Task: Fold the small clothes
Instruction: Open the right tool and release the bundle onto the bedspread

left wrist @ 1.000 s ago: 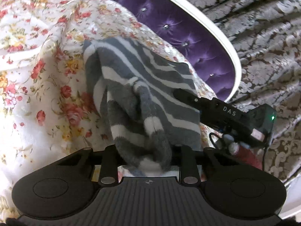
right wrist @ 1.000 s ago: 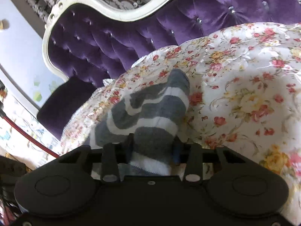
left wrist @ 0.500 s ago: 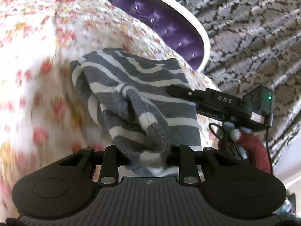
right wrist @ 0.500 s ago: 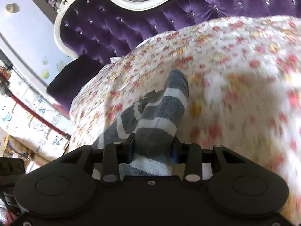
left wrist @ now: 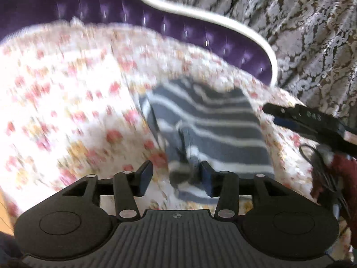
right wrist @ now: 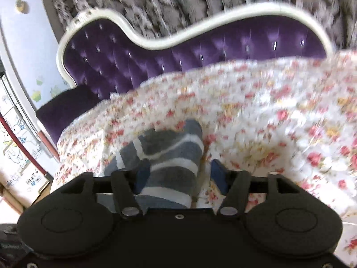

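A grey-and-white striped sock (left wrist: pixel 212 129) lies folded over on the floral bedspread (left wrist: pixel 67 111). My left gripper (left wrist: pixel 176 176) hangs just over its near end. Its jaws are opening: the sock sits against the right finger and bedspread shows beside the left one. In the right wrist view the sock (right wrist: pixel 169 151) runs out between the jaws of my right gripper (right wrist: pixel 179 174), which are also opening, with a gap at the right finger. The right gripper's finger (left wrist: pixel 287 114) reaches in from the right of the left wrist view, beside a red sleeve (left wrist: pixel 339 169).
A purple tufted headboard (right wrist: pixel 200 58) with a white curved frame (left wrist: pixel 200 15) stands behind the bed. Damask wallpaper (left wrist: pixel 312 33) covers the wall beyond it. A wall with cartoon pictures (right wrist: pixel 15 134) is at the left. Both views are blurred by motion.
Both grippers were shut on the sock's near end; now both have their jaws apart and the sock rests on the bedspread. Both cameras have swung and drawn back, showing more headboard.
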### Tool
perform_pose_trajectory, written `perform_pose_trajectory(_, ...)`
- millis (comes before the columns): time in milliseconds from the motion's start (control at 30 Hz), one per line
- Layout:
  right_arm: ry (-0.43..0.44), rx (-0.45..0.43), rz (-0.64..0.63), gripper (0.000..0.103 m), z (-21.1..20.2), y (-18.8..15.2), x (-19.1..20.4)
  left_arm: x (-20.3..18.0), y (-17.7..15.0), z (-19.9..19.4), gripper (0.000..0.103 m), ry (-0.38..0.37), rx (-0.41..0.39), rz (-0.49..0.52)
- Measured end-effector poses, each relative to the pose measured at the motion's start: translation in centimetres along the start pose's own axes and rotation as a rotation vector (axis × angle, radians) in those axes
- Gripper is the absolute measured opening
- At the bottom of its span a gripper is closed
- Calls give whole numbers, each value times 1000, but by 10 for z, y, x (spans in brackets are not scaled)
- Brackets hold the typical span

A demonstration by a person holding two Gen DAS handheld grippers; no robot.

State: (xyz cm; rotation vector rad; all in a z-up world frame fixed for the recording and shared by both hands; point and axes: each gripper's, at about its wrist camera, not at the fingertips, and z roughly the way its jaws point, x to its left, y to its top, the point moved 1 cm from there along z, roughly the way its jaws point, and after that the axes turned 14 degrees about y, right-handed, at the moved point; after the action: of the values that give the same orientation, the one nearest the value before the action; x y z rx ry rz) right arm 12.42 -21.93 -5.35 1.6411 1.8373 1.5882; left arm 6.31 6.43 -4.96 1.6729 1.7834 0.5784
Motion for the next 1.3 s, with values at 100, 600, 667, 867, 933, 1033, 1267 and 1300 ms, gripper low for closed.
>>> perform_pose_trajectory(100,-15,-27,-65,72,-7,-8,13,-10,2,-15,65,40,-77,32)
perform_pose_trajectory(600,-120,86,-162,77,10,-52,17,-24,0,50,70,230,-2,33)
perform_pose_trajectory(667,-111,99,-146,77,10,-55,15,-17,-6,52,71,208,8,3)
perform_pose_trajectory(867,-103,59,-177,77,9,-40,23,-12,-12,47,73,201,0,1)
perform_pose_trajectory(933,-114,43,-192,80,15,-31,24,-13,-11,49,76,205,0,0)
perform_pose_trajectory(1033,-143,53,-196,87,35,-19,15,-13,-11,52,79,209,1,-9)
perform_pose_trajectory(1267,-184,117,-130,97,70,-11,-19,-13,-10,53,82,214,2,-15)
perform_pose_trajectory(1300,-188,116,-123,97,70,-10,-21,-13,-10,53,83,216,1,-11)
